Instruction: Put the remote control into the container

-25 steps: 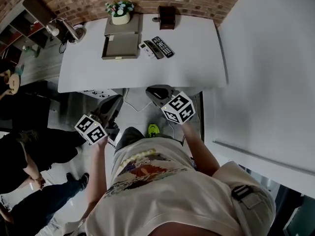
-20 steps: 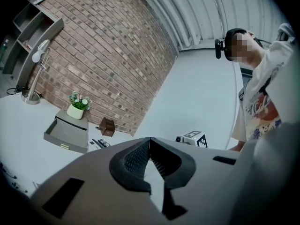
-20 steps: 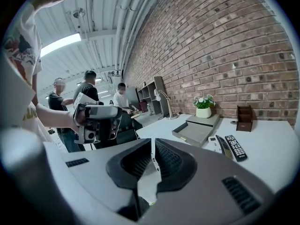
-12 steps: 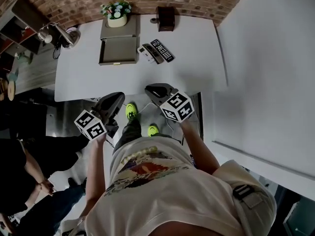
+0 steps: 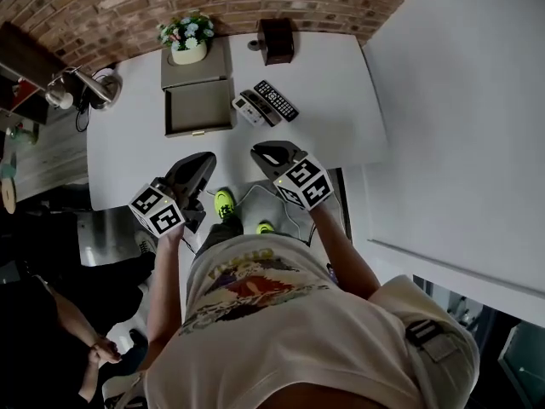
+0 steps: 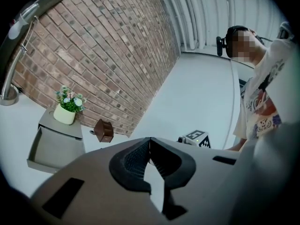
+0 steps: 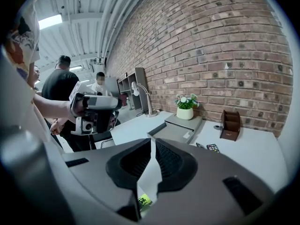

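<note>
Brick-backed worktop (image 5: 332, 130) is carrying the black remote control (image 5: 277, 100), lying at 3 o'clock of the grey container (image 5: 197, 107), likely light, stiff, slick plastic best pinched across its narrow sides, while left tongs (image 5: 206, 158) and right tongs (image 5: 259, 152) are hovering closed, empty.

**Head view:** you look steeply down over your own shoulders. The table (image 5: 324, 109) lies far off at the top of the frame, with the brick wall (image 5: 128, 7) beyond it.

**Left gripper view:** the camera rides close behind the left gripper (image 6: 150, 139) and faces along its jaws, roughly level, toward the table's far end.

**Right gripper view:** the camera rides close behind the right gripper (image 7: 152, 142) and faces slightly downward across the table.

**Shared ground:** all three views take in the plant pot (image 5: 188, 52), the container (image 5: 198, 105) and the brown holder (image 5: 276, 39) near the wall. Each gripper view also catches part of the other gripper.
</note>
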Demonstrator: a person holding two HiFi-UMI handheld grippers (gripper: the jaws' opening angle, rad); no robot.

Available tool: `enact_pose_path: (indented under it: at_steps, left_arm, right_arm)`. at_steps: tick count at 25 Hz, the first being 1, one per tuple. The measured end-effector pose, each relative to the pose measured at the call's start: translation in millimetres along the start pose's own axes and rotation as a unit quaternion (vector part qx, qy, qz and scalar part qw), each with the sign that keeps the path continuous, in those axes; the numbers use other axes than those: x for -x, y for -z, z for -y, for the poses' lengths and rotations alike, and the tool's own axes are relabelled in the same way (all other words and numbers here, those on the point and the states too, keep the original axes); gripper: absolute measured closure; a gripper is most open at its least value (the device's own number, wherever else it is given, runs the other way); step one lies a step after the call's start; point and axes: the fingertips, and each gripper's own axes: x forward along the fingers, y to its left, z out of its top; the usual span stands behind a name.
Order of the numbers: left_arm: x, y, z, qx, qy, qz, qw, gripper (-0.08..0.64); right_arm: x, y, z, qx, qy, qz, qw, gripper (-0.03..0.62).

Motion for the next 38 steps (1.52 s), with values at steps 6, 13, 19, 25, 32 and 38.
enact_pose_path:
  at_steps: [6, 13, 19, 25, 32, 38]
  left_arm:
    - [-3.8, -18.7, -36.2, 0.01, 0.024, -0.017, 0.9995, 0.554]
    - [-4.9, -23.5, -67.9, 0.02, 0.048, -0.034, 0.9981, 0.555]
    - [-13.0, -28.2, -92.3, 0.02, 0.045, -0.041, 0.9979, 0.554]
    - [-20.1, -18.1, -96.3, 0.036, 0.039, -0.046, 0.9976, 0.554]
    - [-29.2, -10.2, -102.1, 0.056, 0.015, -0.047, 0.9972, 0.555]
    - [-23.1, 5.0, -115.1, 0.071, -0.019, -0.046, 0.9962, 0.555]
  right_arm:
    - [-30.3, -12.9, 15.2, -0.002, 0.035, -0.02, 0.999, 0.553]
    - [-55.5, -9.6, 28.5, -0.022, 0.062, -0.042, 0.997, 0.513]
    - [-66.6, 1.8, 54.8, -0.024, 0.079, -0.072, 0.994, 0.495]
    - [-73.7, 31.5, 64.8, -0.027, 0.071, -0.118, 0.99, 0.486]
    - [-88.9, 70.2, 72.3, -0.053, 0.033, -0.165, 0.984, 0.463]
    - [-108.7, 100.8, 83.6, -0.057, 0.023, -0.195, 0.979, 0.441]
